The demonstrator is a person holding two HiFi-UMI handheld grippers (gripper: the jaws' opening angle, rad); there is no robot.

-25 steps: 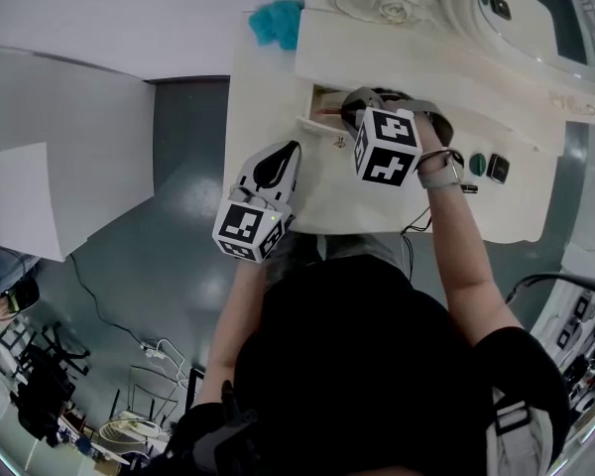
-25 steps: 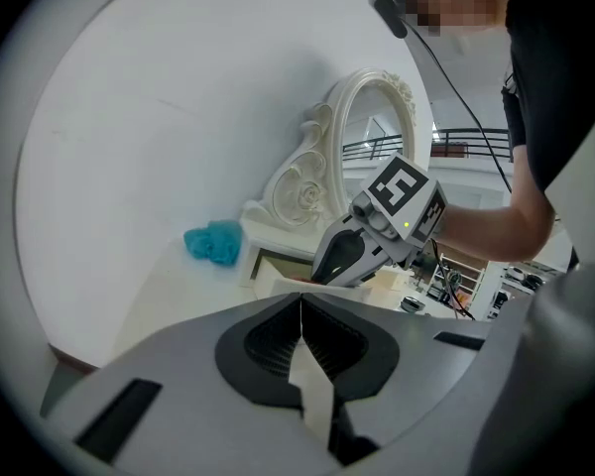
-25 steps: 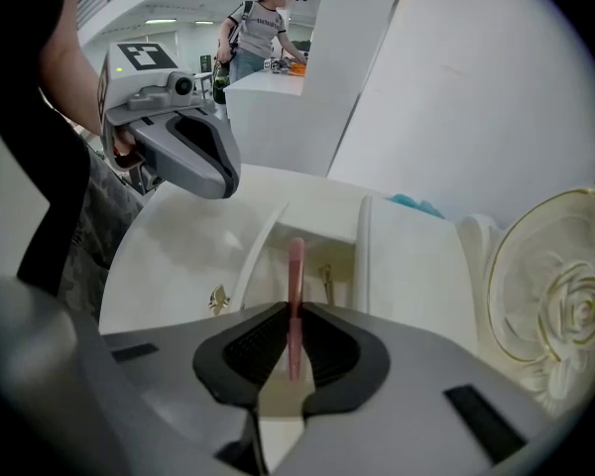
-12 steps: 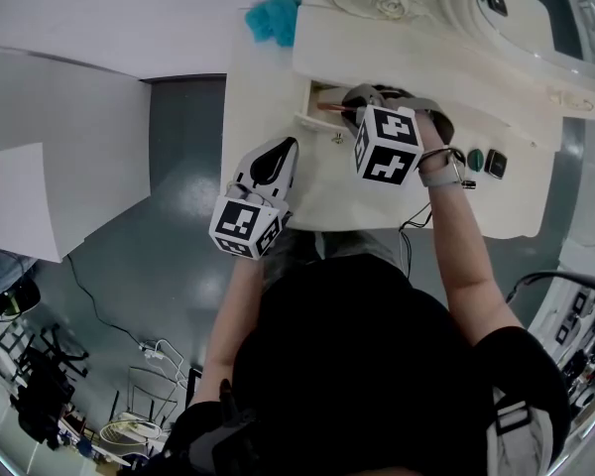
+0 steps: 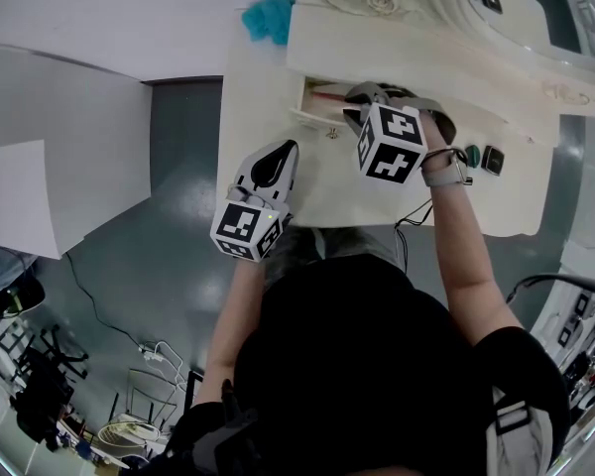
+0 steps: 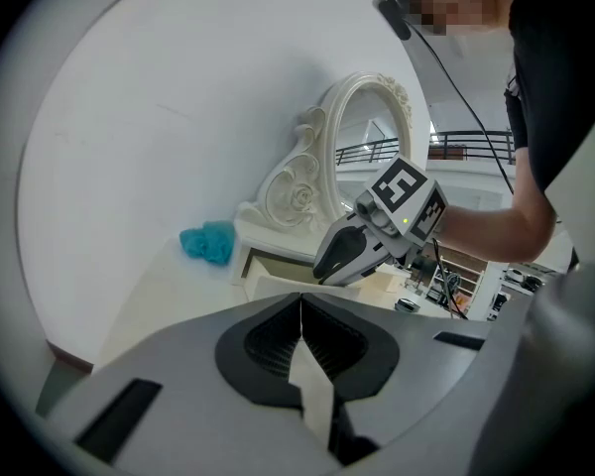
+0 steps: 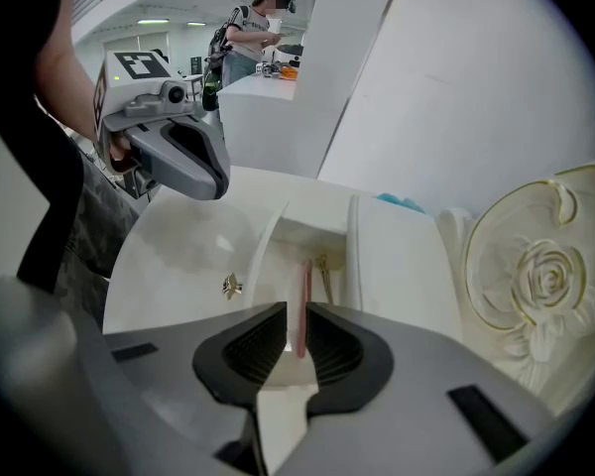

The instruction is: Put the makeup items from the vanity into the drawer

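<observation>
**A:** Quick check on the right gripper (image 7: 297, 315): clamped almost fully together on a thin pink makeup stick (image 7: 303, 291), with the stick's far end down inside the open white drawer (image 7: 261, 251). Can't tell whether touching the drawer floor, tbh.

**B:** Yep, seeing the same. Pointing steeply down over that drawer at the front of the white ornate vanity (image 5: 268, 97). Also spotting a thin brownish bit (image 7: 323, 271) inside the drawer just beside the stick. Too small to name.

**A:** And the left gripper (image 6: 300, 305)?

**B:** Pressed fully together, nothing in between. Hanging over the vanity's front-left part, left of the drawer front, aimed toward the right gripper.

**A:** Anything out on the tabletop?

**B:** Small round green-topped item (image 5: 473, 154) and small dark square case (image 5: 493, 158), side by side, just beside the right wrist (image 5: 438, 172). Fluffy teal puff (image 5: 270, 16) way back at the left rear corner of the vanity top.
</observation>
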